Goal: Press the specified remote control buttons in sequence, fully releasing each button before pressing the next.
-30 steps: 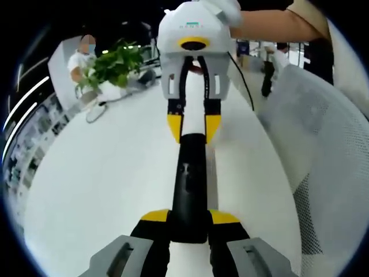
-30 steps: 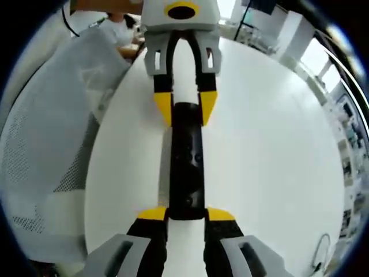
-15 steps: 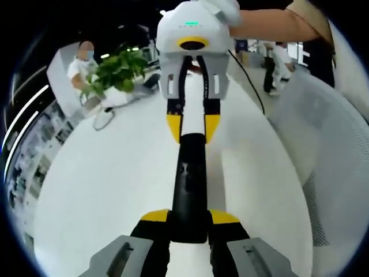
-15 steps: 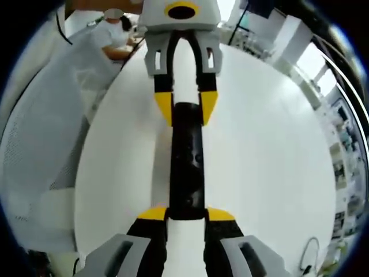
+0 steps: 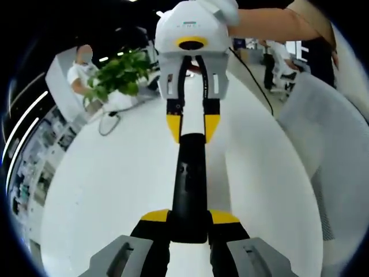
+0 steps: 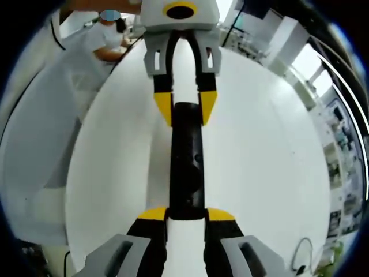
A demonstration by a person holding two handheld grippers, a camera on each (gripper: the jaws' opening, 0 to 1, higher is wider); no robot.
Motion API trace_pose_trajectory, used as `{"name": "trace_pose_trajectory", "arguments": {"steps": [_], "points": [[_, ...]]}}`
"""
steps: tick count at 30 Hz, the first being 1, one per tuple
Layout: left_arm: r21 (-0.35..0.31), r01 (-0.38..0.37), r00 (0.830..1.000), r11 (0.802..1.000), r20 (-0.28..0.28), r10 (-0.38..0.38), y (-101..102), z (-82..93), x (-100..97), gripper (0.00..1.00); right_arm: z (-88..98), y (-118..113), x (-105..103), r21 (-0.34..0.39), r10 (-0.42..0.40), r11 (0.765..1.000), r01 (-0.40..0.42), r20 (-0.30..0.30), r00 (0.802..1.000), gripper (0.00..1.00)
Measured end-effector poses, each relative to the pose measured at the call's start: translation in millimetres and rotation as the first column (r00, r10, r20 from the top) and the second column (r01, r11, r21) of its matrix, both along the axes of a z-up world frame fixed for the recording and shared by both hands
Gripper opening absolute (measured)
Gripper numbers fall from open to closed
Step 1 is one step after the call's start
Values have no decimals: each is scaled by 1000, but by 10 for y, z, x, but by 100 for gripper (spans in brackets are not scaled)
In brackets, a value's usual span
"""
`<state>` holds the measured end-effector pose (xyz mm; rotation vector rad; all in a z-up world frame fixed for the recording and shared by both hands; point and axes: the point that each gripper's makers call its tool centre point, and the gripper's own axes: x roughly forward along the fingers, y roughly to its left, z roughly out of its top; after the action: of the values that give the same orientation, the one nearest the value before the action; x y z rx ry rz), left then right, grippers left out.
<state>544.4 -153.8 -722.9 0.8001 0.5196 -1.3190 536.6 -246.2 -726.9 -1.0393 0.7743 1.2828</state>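
A slim black remote control (image 5: 189, 179) hangs lengthwise above the white table, held at both ends. In the left gripper view my left gripper (image 5: 189, 217) is shut on its near end, yellow fingertips on either side. At the far end my right gripper (image 5: 193, 126) clamps it, a hand on its white body. The right gripper view shows the mirror of this: my right gripper (image 6: 187, 214) is shut on the near end of the remote (image 6: 187, 164), and my left gripper (image 6: 185, 108) holds the far end. Small buttons show on the remote's top face.
The round white table (image 5: 109, 179) lies under the remote. A green potted plant (image 5: 118, 72) and a cable (image 5: 108, 122) sit at its far left edge, near a seated person (image 5: 79, 66). A white mesh chair (image 5: 331, 138) stands to the right of the table.
Both views have swung over the table, so the background has shifted. The remote and the two grippers keep the same hold and spacing.
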Motion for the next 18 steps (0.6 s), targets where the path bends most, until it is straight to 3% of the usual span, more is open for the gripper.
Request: {"name": "trace_pose_trajectory", "arguments": {"steps": [18], "points": [[15,-2,1000,1000,30,1,37,45,393,23,34,52,417,12,-8,1000,8,27,1000,20]]}}
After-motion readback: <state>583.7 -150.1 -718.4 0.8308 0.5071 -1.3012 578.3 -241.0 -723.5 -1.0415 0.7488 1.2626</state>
